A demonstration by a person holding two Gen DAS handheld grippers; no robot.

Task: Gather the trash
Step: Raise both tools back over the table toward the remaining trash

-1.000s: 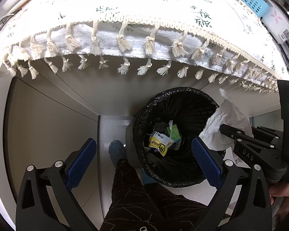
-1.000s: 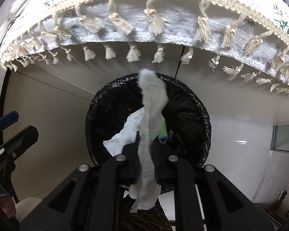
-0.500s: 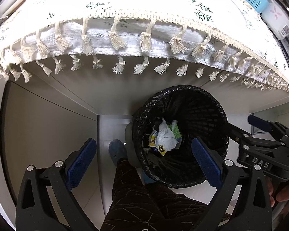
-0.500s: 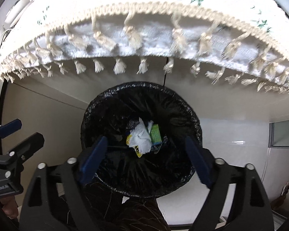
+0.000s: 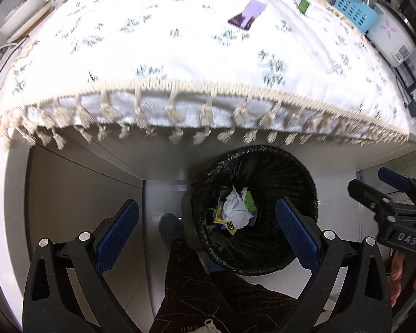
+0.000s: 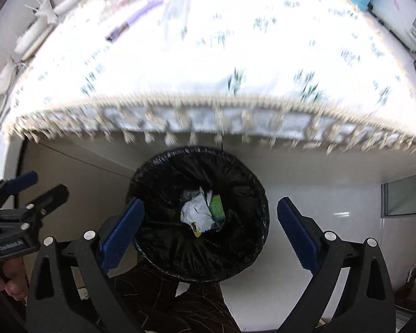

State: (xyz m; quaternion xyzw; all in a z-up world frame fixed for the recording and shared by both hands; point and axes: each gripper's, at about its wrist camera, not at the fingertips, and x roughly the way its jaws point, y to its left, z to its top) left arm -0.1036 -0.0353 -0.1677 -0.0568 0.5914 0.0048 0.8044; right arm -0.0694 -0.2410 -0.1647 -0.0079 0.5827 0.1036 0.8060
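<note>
Crumpled tissue (image 5: 237, 212): it lies in the bottom of the black-lined waste bin (image 5: 296, 166), on top of a yellow wrapper (image 5: 226, 222) and beside a green packet (image 5: 249, 201); you are not holding it.
Waste bin: it stands on the floor just below the fringed front edge of the counter (image 5: 208, 88), with your dark trouser leg (image 5: 197, 283) and shoe (image 5: 170, 226) close against its near side.
Right tongs (image 6: 210, 230): the jaws have just been opening, they stand wide apart over the bin's mouth, and nothing is between them.
Left tongs (image 5: 206, 231): jaws wide apart too, empty, hanging above the near rim of the bin.
Step in hand: judged from how things lie, this piece is dropped, and you are free to go for the next one.
Next trash, likely: the purple wrapper (image 5: 248, 15) lying flat on the cloth toward the counter's far edge looks like a candidate; the blue basket (image 5: 352, 9) at the far right corner does not.
Doing it well: lift both tongs clear of the tassels before you cross the front edge, so no fringe snags and drags the cloth.
Grip advice: come down on a flat wrapper at one edge, jaws straddling it, and pinch firmly, since thin film can slip.
</note>
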